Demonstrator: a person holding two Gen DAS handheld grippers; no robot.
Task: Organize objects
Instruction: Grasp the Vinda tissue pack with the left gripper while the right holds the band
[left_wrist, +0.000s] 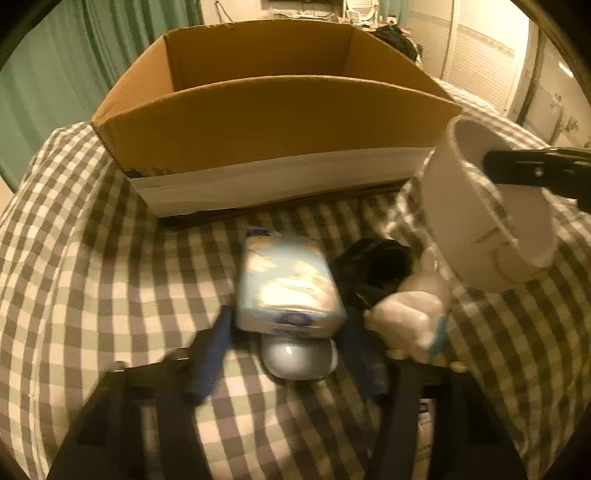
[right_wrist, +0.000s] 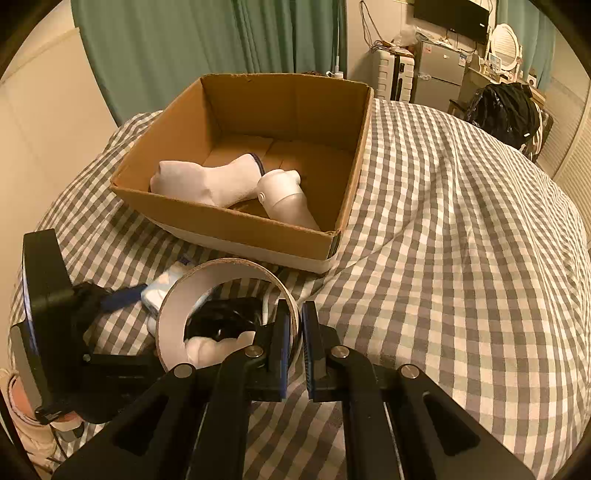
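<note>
An open cardboard box (right_wrist: 343, 206) stands on the checked bed and holds a white sock (right_wrist: 207, 181) and a white bottle-like object (right_wrist: 284, 195); the box also shows in the left wrist view (left_wrist: 273, 122). My right gripper (right_wrist: 295, 332) is shut on the wall of a white tape roll (right_wrist: 173, 314), held above the bed; the roll shows at right in the left wrist view (left_wrist: 476, 221). My left gripper (left_wrist: 288, 325) is open around a light blue tissue pack (left_wrist: 288, 280), fingers on either side. A grey mouse (left_wrist: 299, 358) lies under the pack's near end.
A black object (left_wrist: 376, 266) and a white crumpled bag (left_wrist: 410, 314) lie right of the pack. The checked bedspread (right_wrist: 461, 240) stretches right of the box. Green curtains (right_wrist: 184, 44), a fridge and a dark bag stand beyond the bed.
</note>
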